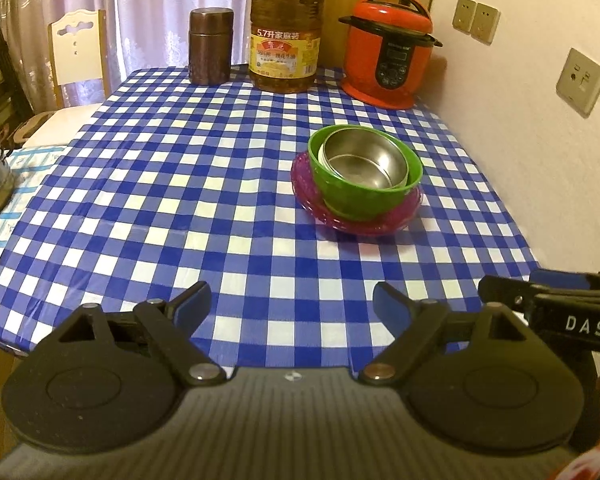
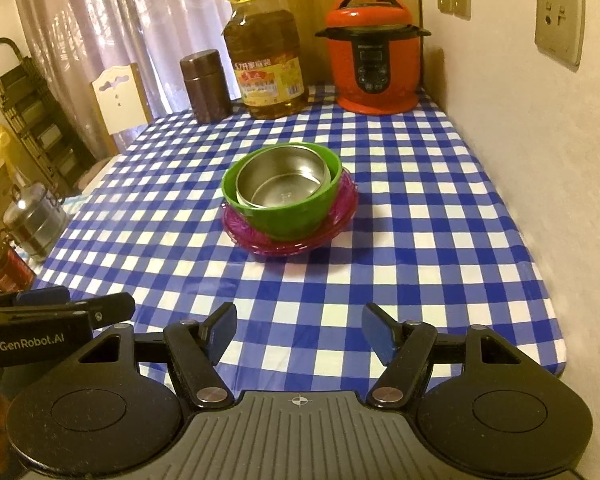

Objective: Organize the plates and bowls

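On the blue-and-white checked table [image 1: 180, 200] [image 2: 440, 208] stands one stack. A steel bowl [image 1: 360, 160] [image 2: 284, 180] sits tilted inside a green bowl [image 1: 356, 196] [image 2: 292, 216], which rests on a pink plate [image 1: 304, 184] [image 2: 244, 232]. My left gripper [image 1: 292, 304] hangs open over the near table edge, well short of the stack, nothing between its fingers. My right gripper [image 2: 300, 328] is likewise open and empty, near the front edge. Each gripper shows at the other view's side: the right gripper [image 1: 548, 300] and the left gripper [image 2: 60, 308].
At the back stand a brown canister [image 1: 210, 46] [image 2: 206, 86], a big oil bottle [image 1: 286, 32] [image 2: 266, 60] and a red pressure cooker [image 1: 388, 48] [image 2: 374, 52]. A wall runs along the right. A chair [image 1: 76, 52] and a metal tiffin [image 2: 34, 220] are at the left.
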`<state>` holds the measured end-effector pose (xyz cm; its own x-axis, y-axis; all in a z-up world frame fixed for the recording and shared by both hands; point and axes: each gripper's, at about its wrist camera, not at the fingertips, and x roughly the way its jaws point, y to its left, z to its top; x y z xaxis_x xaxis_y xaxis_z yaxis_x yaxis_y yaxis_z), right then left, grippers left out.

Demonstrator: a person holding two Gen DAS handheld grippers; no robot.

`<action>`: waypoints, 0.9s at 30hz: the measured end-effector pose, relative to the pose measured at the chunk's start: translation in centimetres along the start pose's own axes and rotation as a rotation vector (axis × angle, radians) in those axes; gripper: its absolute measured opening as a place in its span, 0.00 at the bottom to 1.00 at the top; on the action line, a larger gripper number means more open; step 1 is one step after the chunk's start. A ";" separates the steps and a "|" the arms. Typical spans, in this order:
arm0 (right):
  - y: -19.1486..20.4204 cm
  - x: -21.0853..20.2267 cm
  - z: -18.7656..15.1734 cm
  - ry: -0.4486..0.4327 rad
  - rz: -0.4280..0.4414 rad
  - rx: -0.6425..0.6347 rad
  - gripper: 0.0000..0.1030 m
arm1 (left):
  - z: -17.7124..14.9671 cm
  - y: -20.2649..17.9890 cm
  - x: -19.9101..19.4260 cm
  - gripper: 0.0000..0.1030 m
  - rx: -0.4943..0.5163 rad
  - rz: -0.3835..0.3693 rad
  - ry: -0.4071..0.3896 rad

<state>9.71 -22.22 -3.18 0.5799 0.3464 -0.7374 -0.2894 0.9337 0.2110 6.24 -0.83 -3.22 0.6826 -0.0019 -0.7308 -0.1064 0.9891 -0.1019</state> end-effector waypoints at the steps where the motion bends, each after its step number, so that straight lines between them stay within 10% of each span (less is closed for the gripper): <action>1: 0.1 -0.2 -0.1 -0.002 -0.002 -0.005 0.67 | -0.1 0.0 -0.1 0.84 0.000 -0.002 0.001; 27: 0.4 -1.0 -0.2 -0.015 0.001 -0.024 0.67 | 0.0 0.0 -1.2 0.84 0.009 0.009 -0.009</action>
<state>8.86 -22.24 -2.56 0.5907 0.3489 -0.7276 -0.3078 0.9309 0.1965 5.41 -0.83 -2.33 0.6883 0.0079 -0.7253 -0.1060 0.9903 -0.0898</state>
